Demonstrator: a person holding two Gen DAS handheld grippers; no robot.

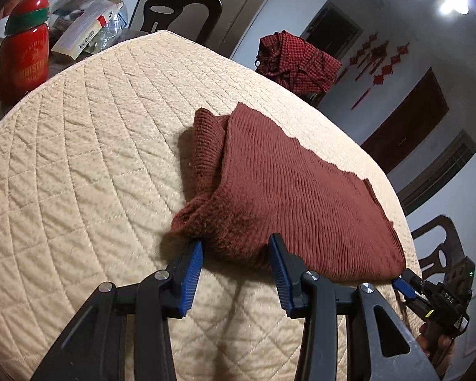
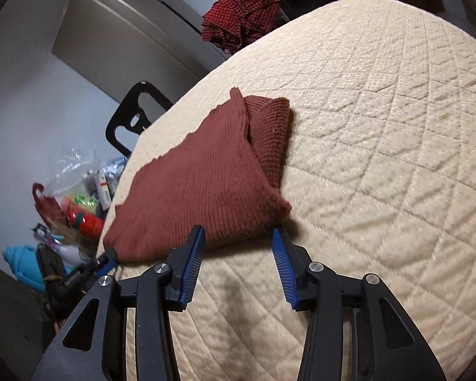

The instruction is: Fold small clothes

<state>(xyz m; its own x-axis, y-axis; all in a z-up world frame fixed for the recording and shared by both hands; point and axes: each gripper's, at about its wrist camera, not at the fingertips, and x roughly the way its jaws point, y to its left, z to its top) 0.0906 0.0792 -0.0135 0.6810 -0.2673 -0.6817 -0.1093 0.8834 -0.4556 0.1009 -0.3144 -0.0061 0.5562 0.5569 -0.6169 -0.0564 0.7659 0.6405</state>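
both grippers, left gripper (image 1: 236, 243) and right gripper (image 2: 238, 236), stand released at the knit garment's (image 1: 285, 184) near fold on the quilted pad (image 1: 79, 158); better pinch both layers evenly before folding toward its far edge.

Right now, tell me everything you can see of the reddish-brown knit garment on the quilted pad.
The knit garment is rust-brown, ribbed and looks soft and thick. It lies folded on the cream quilted pad, with one sleeve or flap tucked along its side. Its far edge is wavy. The near fold sits between the open jaws of the left gripper at one corner, and the right gripper stands open at the other corner; neither visibly pinches it.
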